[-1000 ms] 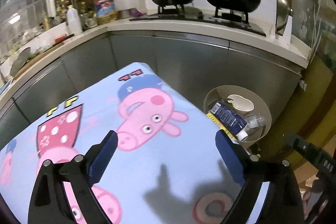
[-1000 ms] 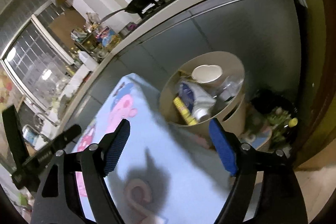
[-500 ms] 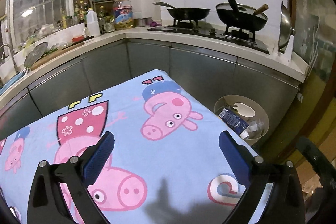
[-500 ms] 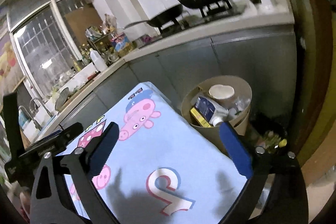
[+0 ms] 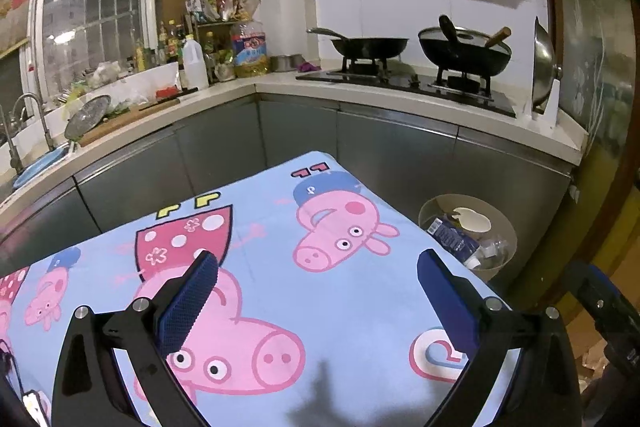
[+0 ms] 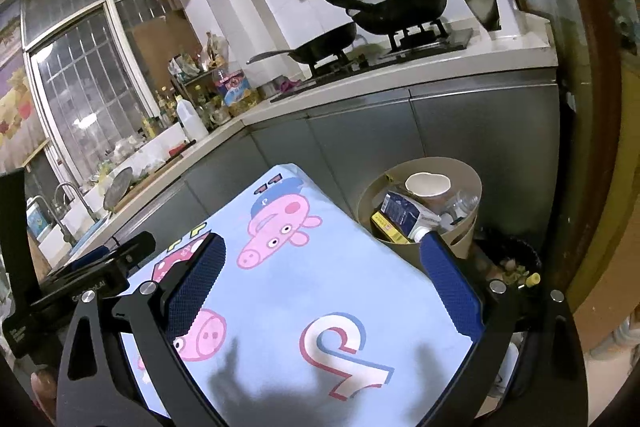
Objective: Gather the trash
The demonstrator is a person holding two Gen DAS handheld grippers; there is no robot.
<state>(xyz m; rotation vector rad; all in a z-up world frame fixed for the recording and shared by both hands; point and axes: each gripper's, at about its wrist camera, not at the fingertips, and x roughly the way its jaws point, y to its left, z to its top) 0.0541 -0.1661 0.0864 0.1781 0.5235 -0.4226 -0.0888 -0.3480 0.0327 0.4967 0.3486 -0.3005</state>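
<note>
A: Left wrist view, what's there?
B: The left gripper, jaws wide apart and empty, over the cartoon-pig cloth on the bench. One round trash bin stands just past the bench's far right corner, holding one blue carton and one white cup. Two black pans on the stove.

A: Right wrist view?
B: The right gripper, just opened wide, nothing between. Same bin; the carton's lettering is unreadable.

Light-blue tablecloth with pink cartoon pigs, beige bin, black woks
</note>
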